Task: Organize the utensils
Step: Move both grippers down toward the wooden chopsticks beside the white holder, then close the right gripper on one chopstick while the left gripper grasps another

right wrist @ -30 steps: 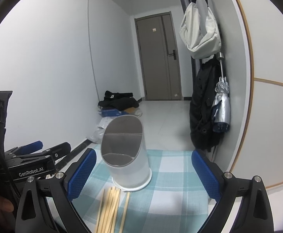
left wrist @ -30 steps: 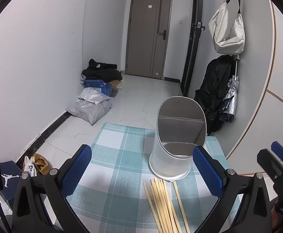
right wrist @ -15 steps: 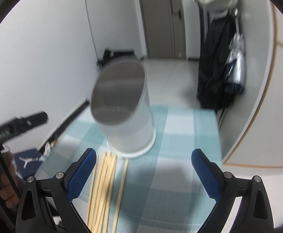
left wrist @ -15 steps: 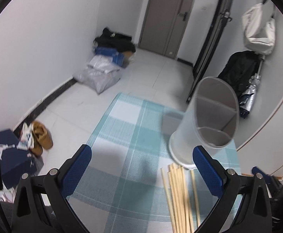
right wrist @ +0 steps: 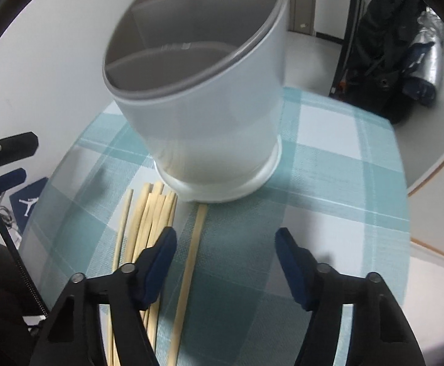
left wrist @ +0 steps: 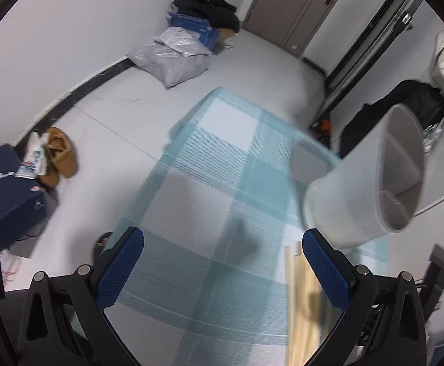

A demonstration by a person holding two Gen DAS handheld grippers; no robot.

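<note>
My right tool [right wrist: 225, 254] hangs released over the checked bench [right wrist: 344, 167], a lone chopstick [right wrist: 188, 274] between its fingers, the bundle of chopsticks [right wrist: 148, 219] under its left finger. The white holder [right wrist: 209, 97] stands just ahead. My left tool [left wrist: 222, 268] (also released) alone shows floor clutter.
</note>
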